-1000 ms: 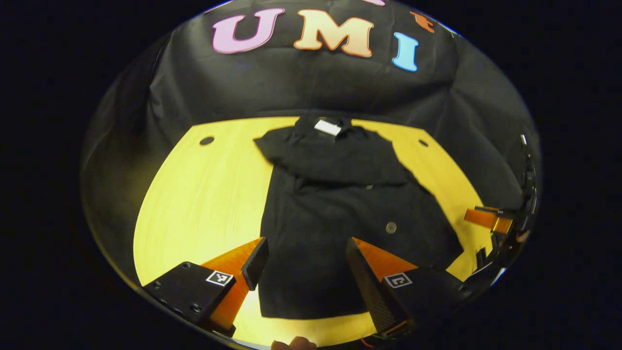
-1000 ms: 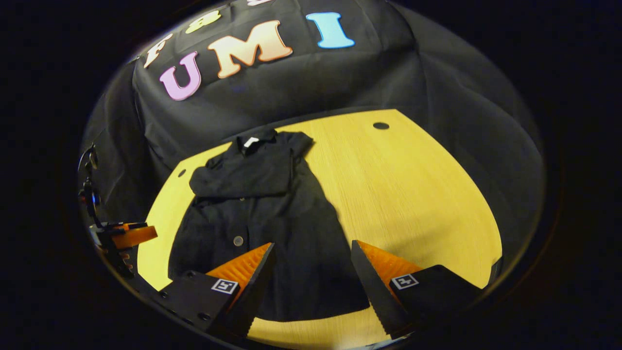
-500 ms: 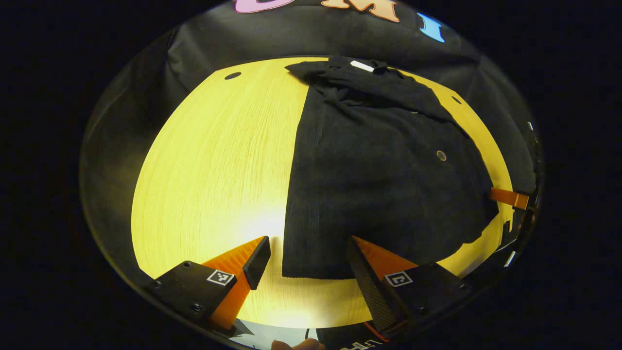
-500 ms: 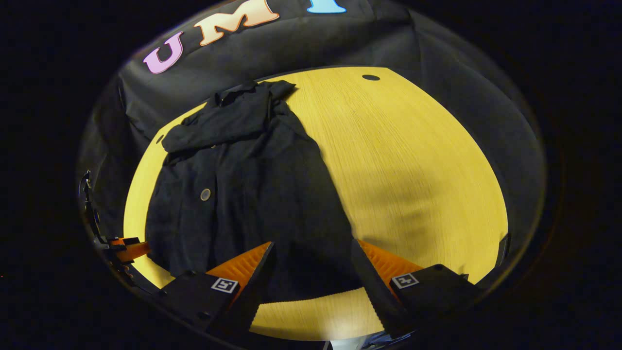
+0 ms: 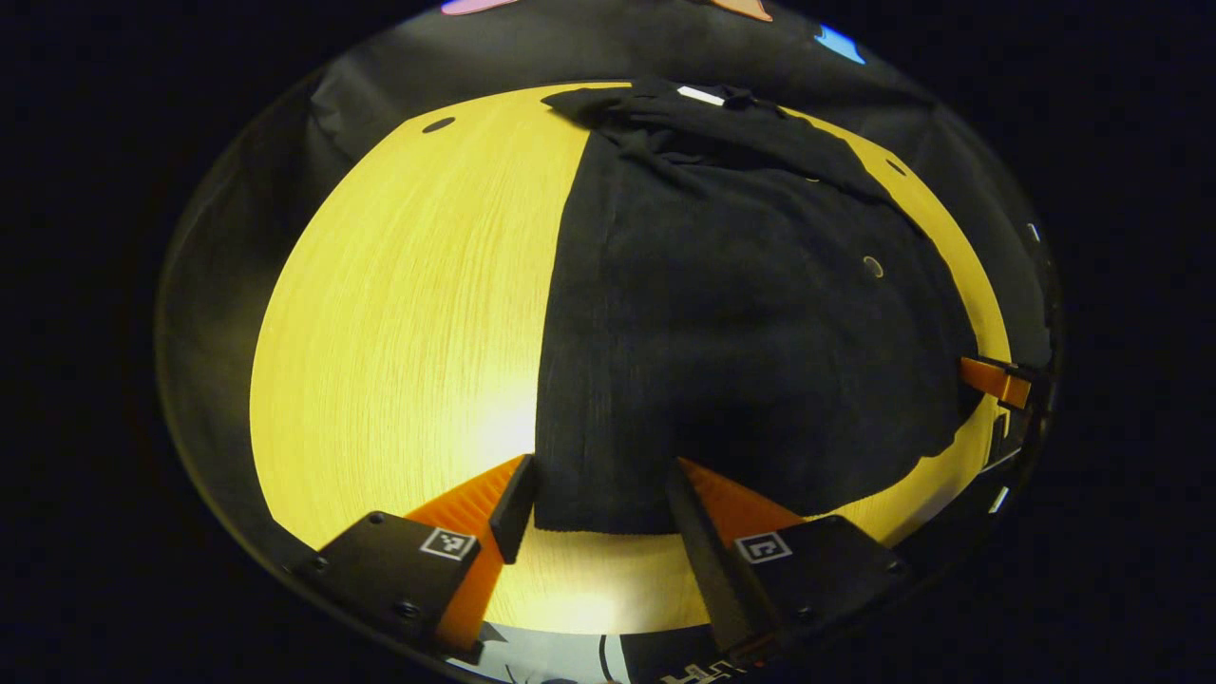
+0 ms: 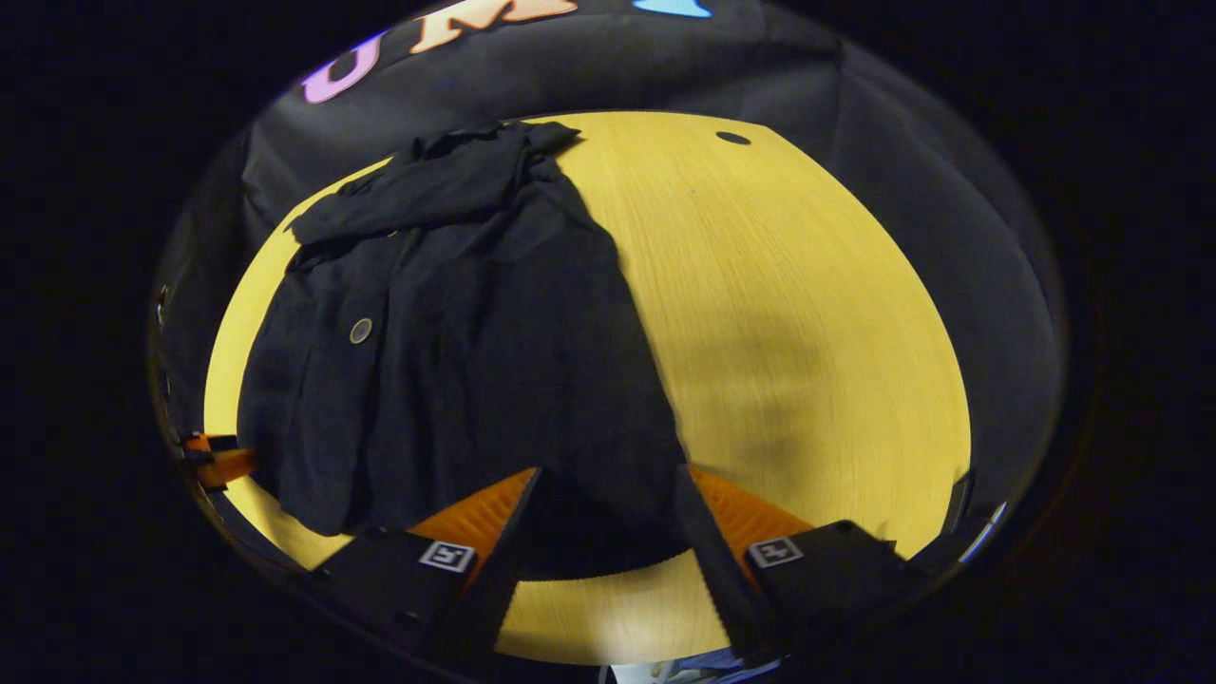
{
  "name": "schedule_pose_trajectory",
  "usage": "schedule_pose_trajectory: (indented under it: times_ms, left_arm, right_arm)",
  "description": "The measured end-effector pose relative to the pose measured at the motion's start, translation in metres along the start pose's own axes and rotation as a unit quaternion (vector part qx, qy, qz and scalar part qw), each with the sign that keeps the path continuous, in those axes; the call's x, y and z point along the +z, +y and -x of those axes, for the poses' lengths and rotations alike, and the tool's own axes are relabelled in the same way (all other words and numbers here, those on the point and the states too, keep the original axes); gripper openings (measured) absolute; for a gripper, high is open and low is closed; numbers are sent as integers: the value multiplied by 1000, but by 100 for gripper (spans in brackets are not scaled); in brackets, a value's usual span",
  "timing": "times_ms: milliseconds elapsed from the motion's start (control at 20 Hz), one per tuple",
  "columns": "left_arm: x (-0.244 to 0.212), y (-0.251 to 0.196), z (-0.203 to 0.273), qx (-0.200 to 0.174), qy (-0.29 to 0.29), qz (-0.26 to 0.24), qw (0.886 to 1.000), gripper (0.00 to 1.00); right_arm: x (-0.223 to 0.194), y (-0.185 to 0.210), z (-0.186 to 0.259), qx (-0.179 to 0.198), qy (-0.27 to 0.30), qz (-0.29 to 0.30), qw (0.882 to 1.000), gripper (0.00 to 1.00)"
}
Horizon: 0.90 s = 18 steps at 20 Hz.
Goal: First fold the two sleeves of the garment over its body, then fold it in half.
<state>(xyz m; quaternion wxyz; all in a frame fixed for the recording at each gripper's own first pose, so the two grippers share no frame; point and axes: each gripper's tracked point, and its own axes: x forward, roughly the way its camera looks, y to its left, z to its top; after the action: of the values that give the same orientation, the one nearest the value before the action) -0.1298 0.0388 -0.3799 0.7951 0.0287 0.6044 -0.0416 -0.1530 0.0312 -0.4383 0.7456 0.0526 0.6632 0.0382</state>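
A black garment point(image 5: 741, 313) lies flat on the yellow table point(image 5: 399, 285), collar at the far end. Both sleeves are folded across its upper body point(image 5: 750, 142). My left gripper point(image 5: 594, 494) is open and low over the near hem, whose left corner lies between the fingers. In the right gripper view the garment point(image 6: 456, 332) runs from far left to the near middle. My right gripper point(image 6: 603, 513) is open with the hem's right corner between its fingers. The right gripper point(image 5: 993, 380) shows at the garment's right edge in the left gripper view, and the left gripper point(image 6: 214, 461) at the left edge in the right gripper view.
Bare table point(image 6: 788, 304) stretches right of the garment, and more of it lies to the left. Small round holes point(image 5: 438, 124) point(image 6: 732, 138) sit near the table's far corners. Black cloth wall point(image 5: 589, 47) closes off the back. The table's front edge runs just below the fingers.
Both grippers have come down and forward toward the near hem. The hem corners now lie between the fingers, and the left fingers stand slightly closer together.
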Motion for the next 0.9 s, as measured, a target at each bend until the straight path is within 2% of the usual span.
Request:
schedule_pose_trajectory:
  times_ms: [50,100,200,250,350,400,450,650,850,900]
  left_arm:
    - [2,-3,-2,-4,-5,-8,1000,71]
    - [1,-6,-2,-6,-5,-9,1000,59]
    - [2,-12,-2,-5,-12,1,1000,23]
    - [3,-13,1,-5,-15,1,1000,6]
    - [4,-17,-5,-16,-23,3,1000,0]
    - [5,-17,-4,-26,-26,8,999,0]
    - [5,-18,-3,-36,-26,13,999,0]
    - [12,-19,1,-55,-25,41,997,0]
    - [55,-26,26,-80,-64,67,993,0]
    - [67,-28,33,-85,-75,70,991,0]
  right_arm:
    - [0,6,-2,3,2,2,1000,73]
    - [1,8,-3,6,2,5,1000,67]
    - [2,14,-1,14,4,7,1000,50]
    - [2,18,-2,21,6,5,1000,36]
    - [4,21,-1,20,6,10,1000,8]
    - [4,21,-3,19,2,14,1000,8]
    - [4,22,-2,24,-4,24,999,3]
    - [7,29,2,48,2,-2,999,3]
    - [47,51,30,88,-34,-29,995,0]
    - [60,55,38,92,-46,-26,994,2]
